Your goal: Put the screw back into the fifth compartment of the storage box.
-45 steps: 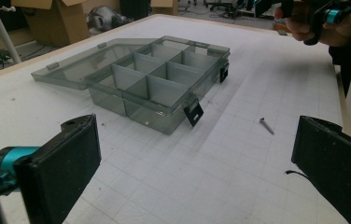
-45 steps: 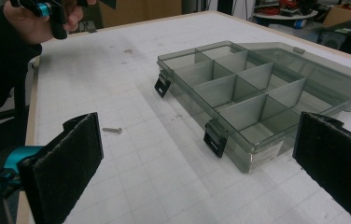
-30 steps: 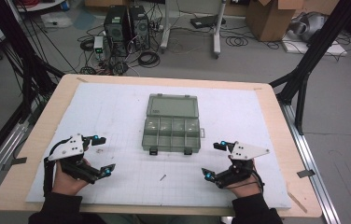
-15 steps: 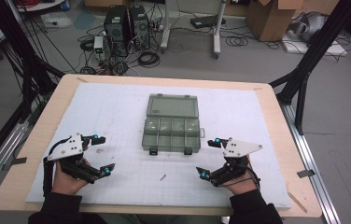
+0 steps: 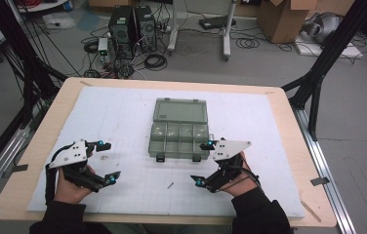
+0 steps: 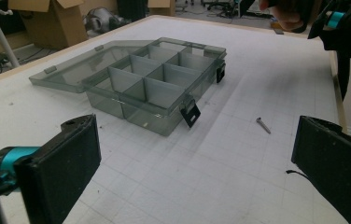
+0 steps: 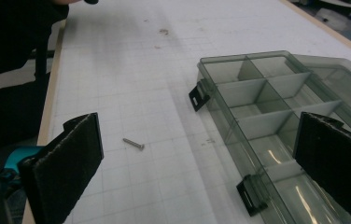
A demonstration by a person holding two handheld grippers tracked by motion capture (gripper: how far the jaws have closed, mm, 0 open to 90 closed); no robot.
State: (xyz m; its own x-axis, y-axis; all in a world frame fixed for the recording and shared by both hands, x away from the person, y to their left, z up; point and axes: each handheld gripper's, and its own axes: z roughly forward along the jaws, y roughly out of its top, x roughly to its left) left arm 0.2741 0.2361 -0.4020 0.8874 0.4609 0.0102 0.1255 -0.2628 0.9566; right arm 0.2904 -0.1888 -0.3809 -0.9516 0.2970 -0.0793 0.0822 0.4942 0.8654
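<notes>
While the box (image 5: 179,128) lies open on the table (image 5: 289,117), both grippers, left (image 5: 107,160) and right (image 5: 202,163), hang spread wide; a screw (image 5: 170,185) lies between them, untouched.

My jaws stand wide apart over the white mat (image 6: 239,177). Ahead lies the open box (image 6: 155,88), lid flat behind, its compartments bare. A screw (image 6: 263,124) lies on the mat, near the box's latch (image 6: 190,113).
</notes>
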